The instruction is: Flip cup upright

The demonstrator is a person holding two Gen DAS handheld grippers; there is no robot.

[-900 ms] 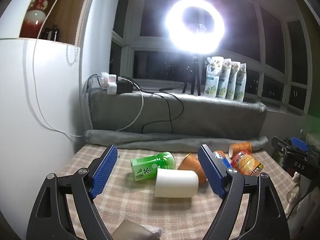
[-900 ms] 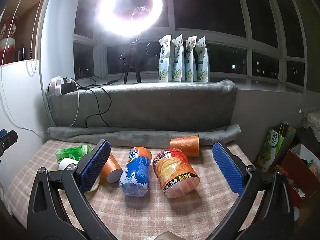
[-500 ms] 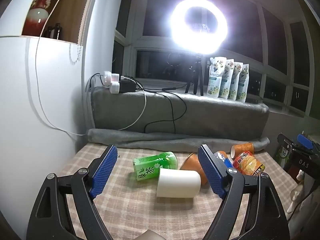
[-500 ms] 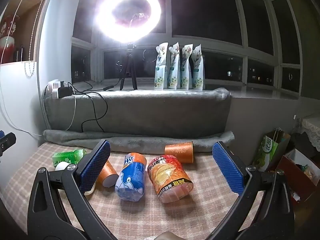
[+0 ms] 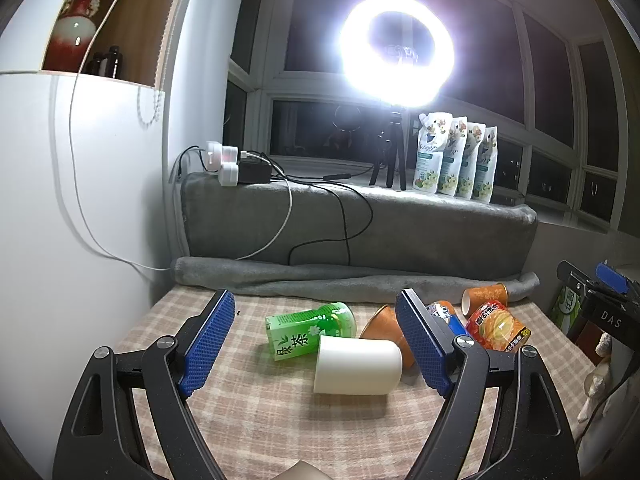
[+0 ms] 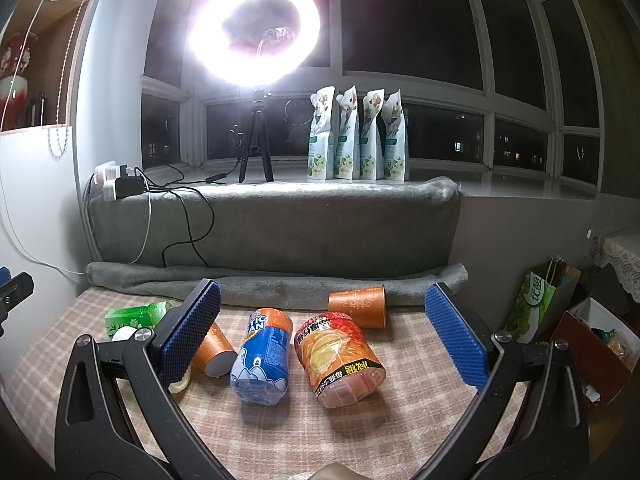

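A white cup (image 5: 357,366) lies on its side on the checked tablecloth, between the fingertips of my open left gripper (image 5: 320,340), which is empty. Behind it lie a green tea cup (image 5: 310,330) and an orange paper cup (image 5: 386,330). In the right wrist view my open, empty right gripper (image 6: 324,334) frames a blue cup (image 6: 262,356) and a red-orange cup (image 6: 338,358), both on their sides. Another orange paper cup (image 6: 357,306) lies farther back. The orange cup (image 6: 214,350) by the left finger lies on its side too.
A rolled grey blanket (image 5: 352,280) and a grey padded ledge (image 6: 276,224) border the table's far edge. Cables and plugs (image 5: 240,168) sit on the ledge at left. A ring light (image 5: 396,52) on a tripod and several pouches (image 6: 358,136) stand behind. Bags (image 6: 536,308) sit right of the table.
Both grippers have risen slightly and drawn back a little from the cups; the cups sit lower and smaller in view. The jaws stayed open. No cup has moved.
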